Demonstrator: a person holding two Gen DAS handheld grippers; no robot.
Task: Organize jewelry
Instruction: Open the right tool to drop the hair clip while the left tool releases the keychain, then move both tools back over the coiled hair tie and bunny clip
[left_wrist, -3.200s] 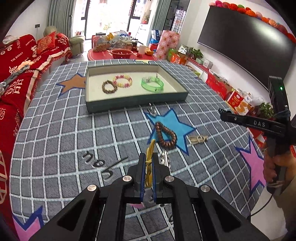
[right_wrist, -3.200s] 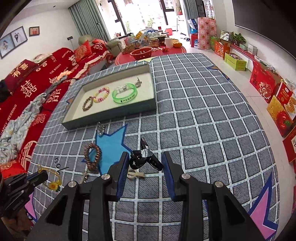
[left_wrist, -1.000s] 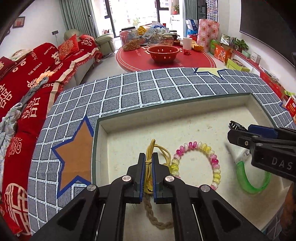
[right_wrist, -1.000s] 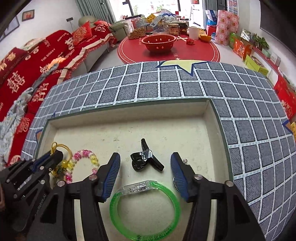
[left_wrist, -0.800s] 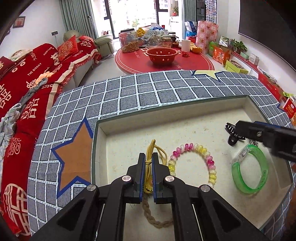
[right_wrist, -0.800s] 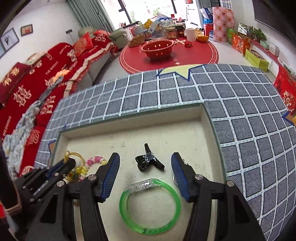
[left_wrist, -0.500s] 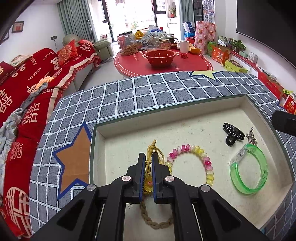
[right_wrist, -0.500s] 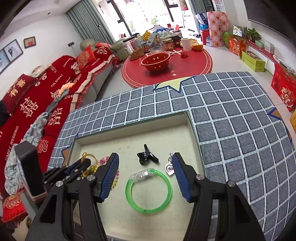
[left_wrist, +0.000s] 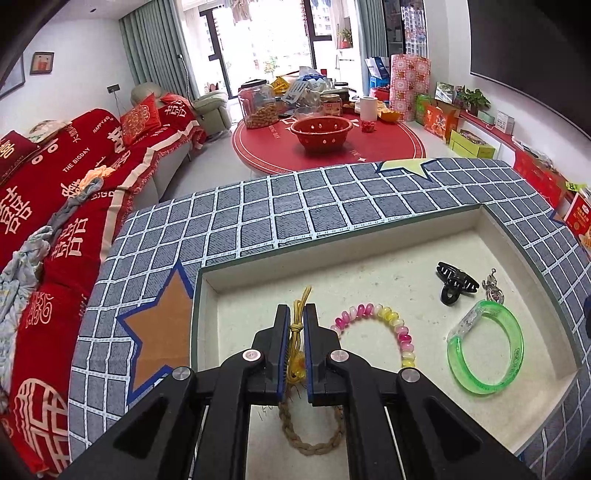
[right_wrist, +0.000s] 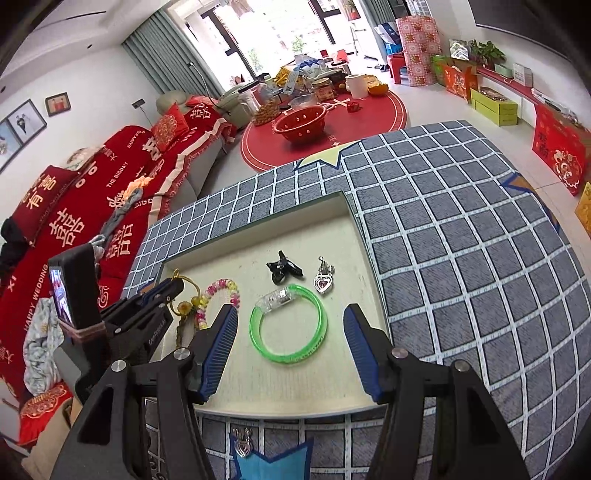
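Tightly pinched in the left gripper (left_wrist: 295, 314), the yellow cord bracelet (left_wrist: 295, 325) bears amber beads.

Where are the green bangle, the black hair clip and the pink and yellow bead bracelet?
green bangle (right_wrist: 308, 350), right wrist view, lower rim.
black hair clip (left_wrist: 452, 282), left wrist view, its body.
pink and yellow bead bracelet (left_wrist: 400, 332), left wrist view, right-side beads.

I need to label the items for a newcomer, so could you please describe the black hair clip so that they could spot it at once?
Find the shallow tray on the checked cloth, then its far right part beyond the green bangle. The hair clip lies there just left of a silver heart pendant; it is the only black, toothed piece among the items in the tray.
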